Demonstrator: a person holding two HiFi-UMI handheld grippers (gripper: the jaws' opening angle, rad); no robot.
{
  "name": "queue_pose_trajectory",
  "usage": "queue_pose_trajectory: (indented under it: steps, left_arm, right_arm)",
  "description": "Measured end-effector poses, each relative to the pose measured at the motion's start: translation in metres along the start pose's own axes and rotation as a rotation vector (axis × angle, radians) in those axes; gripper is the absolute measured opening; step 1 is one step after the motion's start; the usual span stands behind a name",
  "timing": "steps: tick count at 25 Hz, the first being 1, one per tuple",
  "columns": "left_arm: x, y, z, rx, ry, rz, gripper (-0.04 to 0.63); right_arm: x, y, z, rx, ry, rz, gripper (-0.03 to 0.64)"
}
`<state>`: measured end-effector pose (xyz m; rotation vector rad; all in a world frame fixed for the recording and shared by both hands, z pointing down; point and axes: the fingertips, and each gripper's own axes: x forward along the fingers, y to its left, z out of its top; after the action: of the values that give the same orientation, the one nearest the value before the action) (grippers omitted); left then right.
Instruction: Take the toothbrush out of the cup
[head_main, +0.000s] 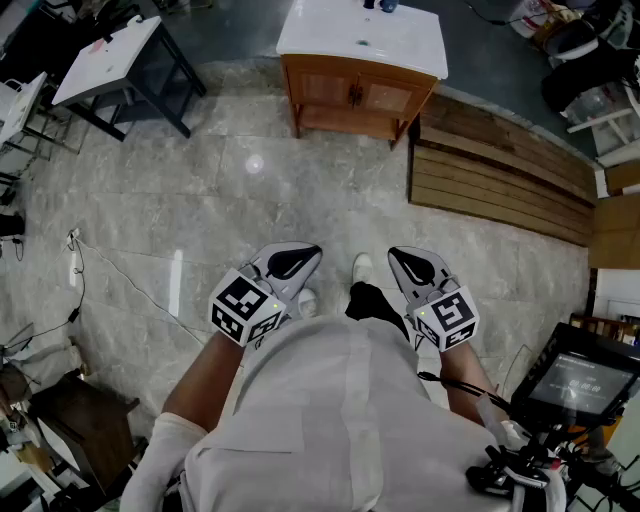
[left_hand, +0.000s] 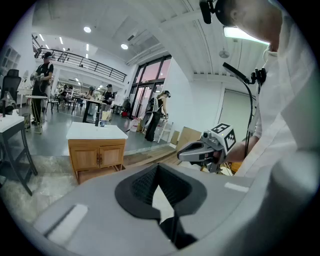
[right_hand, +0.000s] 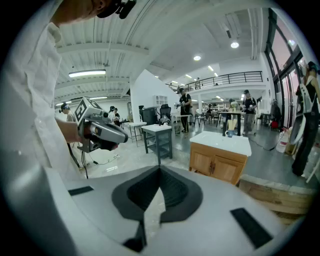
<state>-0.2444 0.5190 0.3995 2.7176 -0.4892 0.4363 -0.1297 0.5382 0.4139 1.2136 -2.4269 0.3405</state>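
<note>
Head view shows a stone floor (head_main: 200, 200). Left claw (head_main: 303, 257) and right claw (head_main: 402, 259), both closed tight and empty, hang well short of the wooden cabinet (head_main: 355, 95). The cup (right_hand: 230, 133) stands on its white tabletop (head_main: 340, 35); the toothbrush is too small to see.

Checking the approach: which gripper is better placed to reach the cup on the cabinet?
Right gripper, marginally: the cup stands nearer its side. Both are shut, empty and far off.

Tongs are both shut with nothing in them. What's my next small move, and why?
Probably step toward the wooden cabinet: the cup sits on its white top across the floor, well beyond the left tongs and right tongs, both held shut and empty by your waist.
</note>
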Motion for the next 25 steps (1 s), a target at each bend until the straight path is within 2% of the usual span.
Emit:
queue_pose_trajectory:
  steps: [5, 9, 17, 25]
  left_arm:
    - [0.007, -0.001, 0.000, 0.004, -0.004, -0.016, 0.006]
    - [0.021, 0.004, 0.018, 0.024, -0.005, -0.019, 0.006]
    - [0.116, 0.026, 0.094, 0.058, 0.015, 0.017, 0.006]
    - [0.170, 0.067, 0.119, 0.059, 0.018, 0.047, 0.006]
  right_arm:
    - [0.002, 0.002, 0.001, -0.024, 0.006, 0.015, 0.003]
    - [0.005, -0.019, 0.017, -0.055, -0.003, 0.017, 0.004]
    - [0.007, -0.133, 0.042, -0.034, -0.049, 0.060, 0.005]
    - [0.041, -0.206, 0.044, -0.029, -0.067, 0.068, 0.006]
